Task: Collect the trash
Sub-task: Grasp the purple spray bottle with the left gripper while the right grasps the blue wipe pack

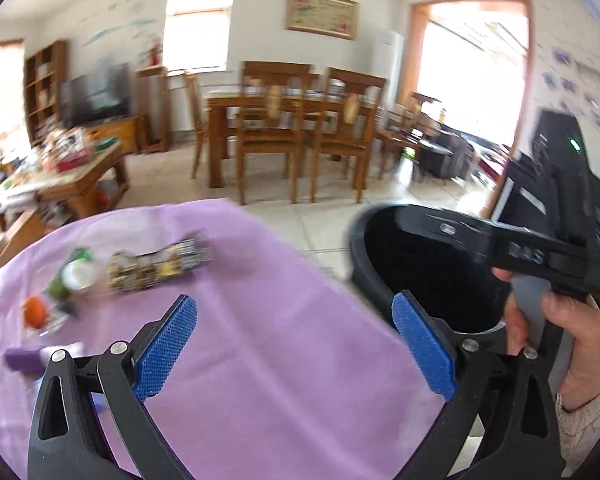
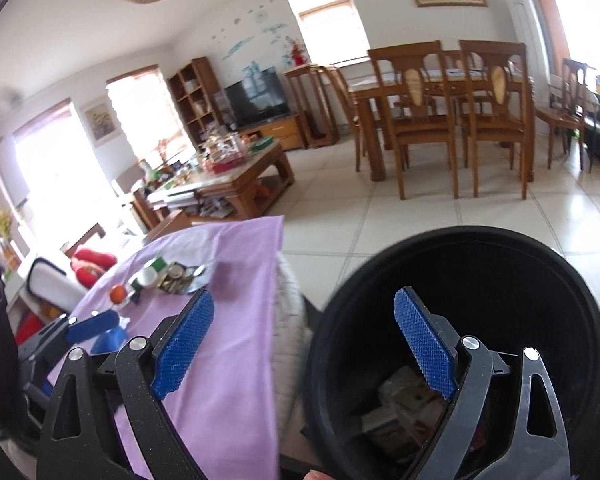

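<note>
Trash pile [image 1: 112, 280] (snack wrapper [image 1: 160, 266], white cap, orange bit) sits on purple cloth [image 1: 260, 340] at 10 o'clock of left gripper [image 1: 294, 344], well apart. Both grippers' fingers spread wide, holding nothing. Right gripper [image 2: 304, 344] straddles black bin [image 2: 540, 280] rim; paper trash [image 2: 400, 404] inside.
</note>
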